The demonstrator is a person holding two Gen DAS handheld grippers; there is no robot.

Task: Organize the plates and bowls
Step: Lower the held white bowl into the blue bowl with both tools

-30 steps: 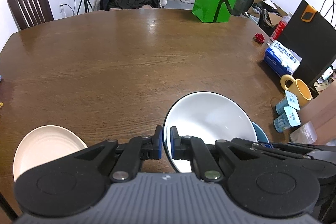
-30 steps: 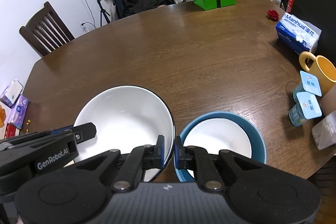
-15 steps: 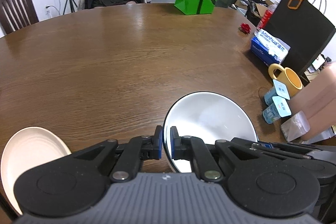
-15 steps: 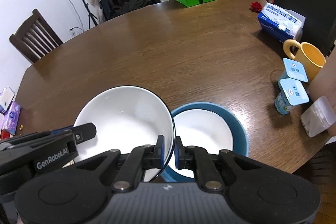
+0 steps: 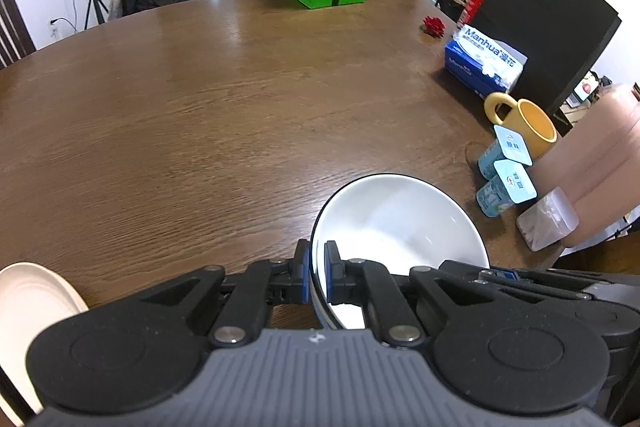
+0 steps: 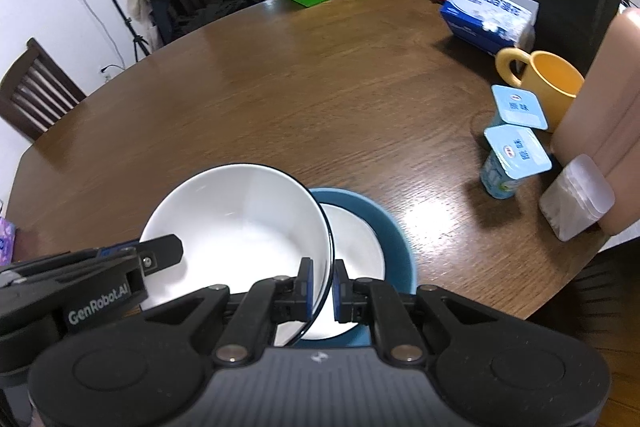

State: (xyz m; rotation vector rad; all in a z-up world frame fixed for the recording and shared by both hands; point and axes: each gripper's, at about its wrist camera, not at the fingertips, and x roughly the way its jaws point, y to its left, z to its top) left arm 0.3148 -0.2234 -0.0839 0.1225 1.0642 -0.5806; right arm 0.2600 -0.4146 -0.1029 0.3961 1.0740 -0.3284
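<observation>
Our left gripper (image 5: 316, 277) is pinched tight on the left rim of the white bowl (image 5: 400, 223), one finger inside, one outside. At far left the cream plate (image 5: 36, 311) lies on the table (image 5: 200, 99). Our right gripper (image 6: 322, 285) clamps that same white bowl (image 6: 240, 223) on its right rim, and the bowl overlaps the left side of the blue bowl (image 6: 384, 227). Further right stand the yogurt cups (image 6: 512, 155) and the yellow mug (image 6: 548, 83).
</observation>
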